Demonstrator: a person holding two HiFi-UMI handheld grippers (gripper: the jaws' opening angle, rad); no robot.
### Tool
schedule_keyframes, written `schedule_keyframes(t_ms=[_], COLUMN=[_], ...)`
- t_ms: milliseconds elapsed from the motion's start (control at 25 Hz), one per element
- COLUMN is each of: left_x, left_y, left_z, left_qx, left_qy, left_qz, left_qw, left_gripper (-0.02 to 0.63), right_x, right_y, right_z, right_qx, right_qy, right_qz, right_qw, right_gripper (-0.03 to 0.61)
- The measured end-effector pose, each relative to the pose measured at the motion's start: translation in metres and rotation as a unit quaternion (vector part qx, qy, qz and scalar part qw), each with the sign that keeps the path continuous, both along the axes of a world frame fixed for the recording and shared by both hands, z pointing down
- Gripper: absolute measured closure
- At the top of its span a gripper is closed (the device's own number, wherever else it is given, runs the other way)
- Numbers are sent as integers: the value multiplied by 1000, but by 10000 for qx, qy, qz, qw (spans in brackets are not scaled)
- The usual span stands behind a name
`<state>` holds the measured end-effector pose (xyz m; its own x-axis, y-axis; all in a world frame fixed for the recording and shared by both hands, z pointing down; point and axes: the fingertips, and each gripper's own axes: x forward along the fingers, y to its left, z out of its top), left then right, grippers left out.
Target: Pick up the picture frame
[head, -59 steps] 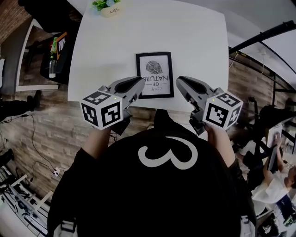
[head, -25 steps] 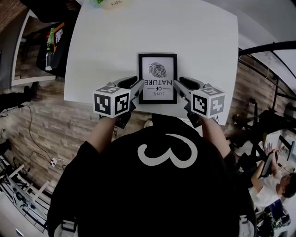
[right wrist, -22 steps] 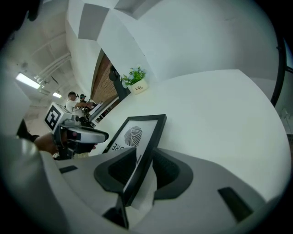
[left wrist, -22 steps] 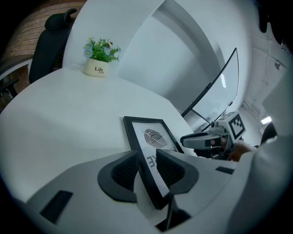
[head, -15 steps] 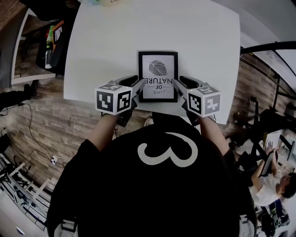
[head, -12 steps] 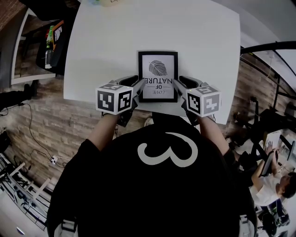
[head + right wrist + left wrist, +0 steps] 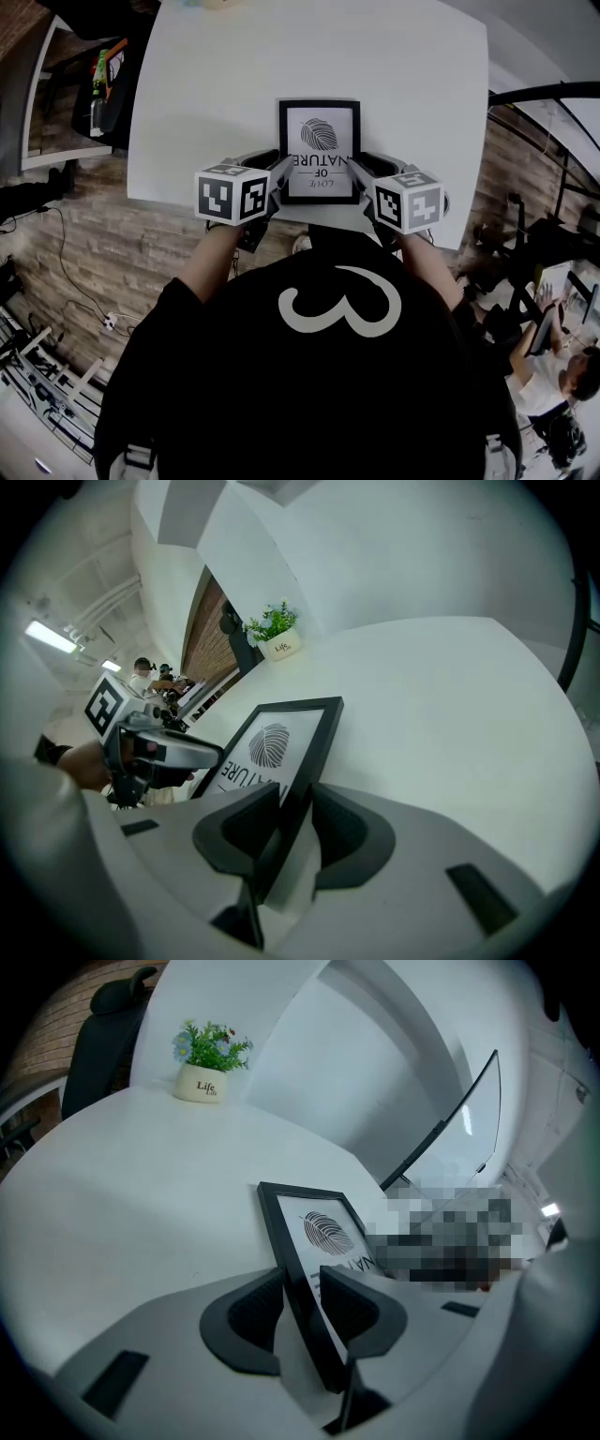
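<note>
A black picture frame (image 7: pixel 319 141) with a leaf print and upside-down lettering lies near the front edge of the white table (image 7: pixel 206 94). My left gripper (image 7: pixel 278 173) has its jaws closed over the frame's left edge near the bottom corner. In the left gripper view the frame (image 7: pixel 323 1227) runs between the two pads of that gripper (image 7: pixel 302 1288). My right gripper (image 7: pixel 359 173) clamps the right edge the same way. In the right gripper view the frame (image 7: pixel 281 733) sits pinched in that gripper (image 7: pixel 295 808), and the left gripper (image 7: pixel 155 747) shows beyond it.
A small potted plant (image 7: pixel 202 1082) stands at the table's far edge, also seen as the pot (image 7: pixel 279 644). A black chair (image 7: pixel 103 1044) is behind the table. A side shelf with a bottle (image 7: pixel 100 75) is at the left. A seated person (image 7: pixel 553 375) is at the lower right.
Both grippers moved forward from the table's front edge to the frame's two sides and closed on its edges. The frame sits slightly higher in the head view.
</note>
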<state>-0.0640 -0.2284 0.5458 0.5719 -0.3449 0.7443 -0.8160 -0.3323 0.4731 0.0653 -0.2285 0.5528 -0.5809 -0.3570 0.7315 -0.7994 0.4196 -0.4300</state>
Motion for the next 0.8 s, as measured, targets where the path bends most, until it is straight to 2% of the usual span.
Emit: schedule_keyframes(t_ms=[360,800], left_x=[-2,1], left_y=[0,0], left_z=[6,6], left_qx=[-98,79], left_qy=[-179,-448], left_qz=[-1,289], left_qw=[9998,9985], left_gripper=[502,502], right_x=[1,1], right_y=[-1,-1], right_z=[-1,0], right_qx=[70,50], right_qy=[-90,-88], right_qz=[55,77], right_qw=[9999,9999], right_gripper=[460,463])
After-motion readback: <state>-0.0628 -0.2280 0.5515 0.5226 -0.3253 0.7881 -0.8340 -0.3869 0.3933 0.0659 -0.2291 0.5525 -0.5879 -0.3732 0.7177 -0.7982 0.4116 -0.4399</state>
